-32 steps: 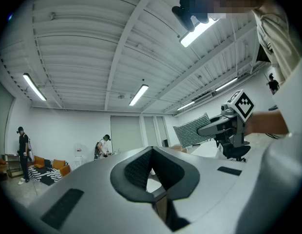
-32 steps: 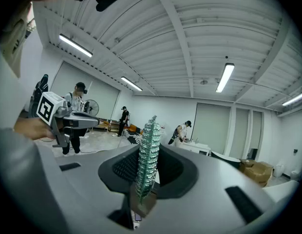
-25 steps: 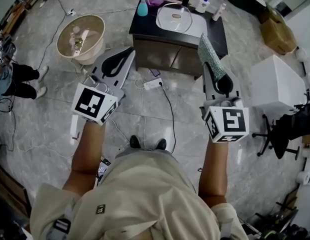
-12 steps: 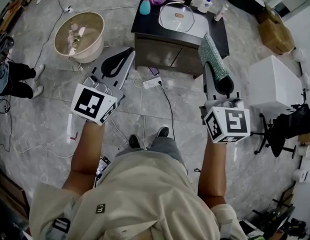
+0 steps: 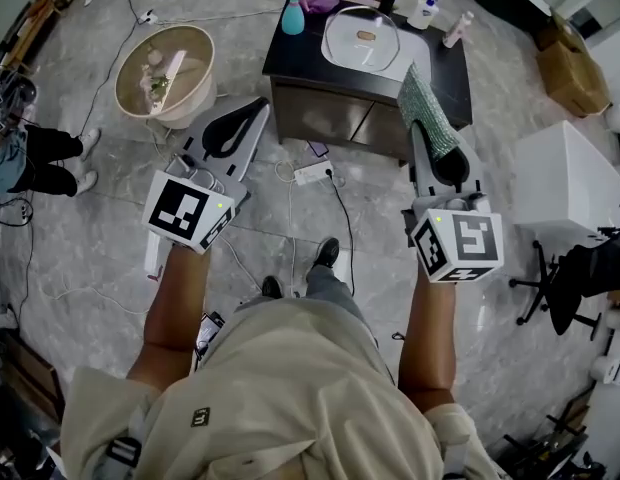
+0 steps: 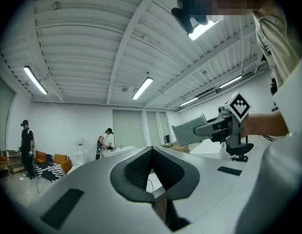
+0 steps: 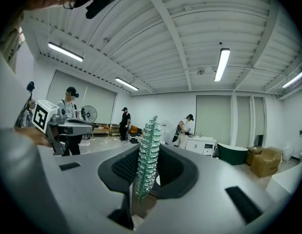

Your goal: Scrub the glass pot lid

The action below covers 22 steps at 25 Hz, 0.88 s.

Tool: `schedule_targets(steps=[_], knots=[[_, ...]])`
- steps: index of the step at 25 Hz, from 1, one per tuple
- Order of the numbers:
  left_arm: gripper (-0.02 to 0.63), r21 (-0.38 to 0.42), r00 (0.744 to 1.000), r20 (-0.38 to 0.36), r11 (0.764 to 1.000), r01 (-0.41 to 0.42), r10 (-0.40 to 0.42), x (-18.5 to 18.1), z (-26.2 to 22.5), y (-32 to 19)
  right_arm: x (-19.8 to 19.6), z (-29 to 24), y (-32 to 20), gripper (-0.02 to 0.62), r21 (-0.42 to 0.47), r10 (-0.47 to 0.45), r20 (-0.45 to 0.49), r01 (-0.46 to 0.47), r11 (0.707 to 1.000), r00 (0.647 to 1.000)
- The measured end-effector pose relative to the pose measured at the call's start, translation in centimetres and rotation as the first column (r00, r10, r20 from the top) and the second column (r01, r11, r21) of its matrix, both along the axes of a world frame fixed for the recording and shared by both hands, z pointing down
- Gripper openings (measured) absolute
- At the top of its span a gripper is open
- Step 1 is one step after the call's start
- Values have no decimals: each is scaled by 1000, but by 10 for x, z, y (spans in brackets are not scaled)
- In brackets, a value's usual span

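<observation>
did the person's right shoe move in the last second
Yes. The right shoe has stepped forward, closer to the white power strip, while the left shoe stays back.

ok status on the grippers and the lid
Left gripper shut, empty. Right gripper shut on scrub pad. Glass lid on dark cabinet ahead, not yet touched. Bottles beside it.

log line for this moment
left tongs: shut, empty | right tongs: shut on scouring pad | glass lid: on cabinet, untouched
</observation>
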State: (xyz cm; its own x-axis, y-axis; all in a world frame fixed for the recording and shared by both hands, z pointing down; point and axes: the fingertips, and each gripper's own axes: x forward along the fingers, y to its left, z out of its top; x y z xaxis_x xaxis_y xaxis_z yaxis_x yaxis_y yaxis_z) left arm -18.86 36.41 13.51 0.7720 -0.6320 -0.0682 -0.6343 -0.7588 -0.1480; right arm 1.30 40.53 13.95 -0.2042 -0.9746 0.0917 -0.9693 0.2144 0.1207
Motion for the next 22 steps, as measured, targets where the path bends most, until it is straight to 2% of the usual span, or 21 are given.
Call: schedule_targets(steps=[11,17,22], knots=[[14,5,994,43,995,102,-102,65,-6,-66,62,2,-93,84,2,-121,40,121,993,992],[14,9,989,69,991,131,-131,100,-5,-83,90,7,-117,84,6,-171,57,171,985,984],[14,1,988,96,993,121,-121,129,0,-96,114,15,-126,84,3,-175,81,175,985,981]])
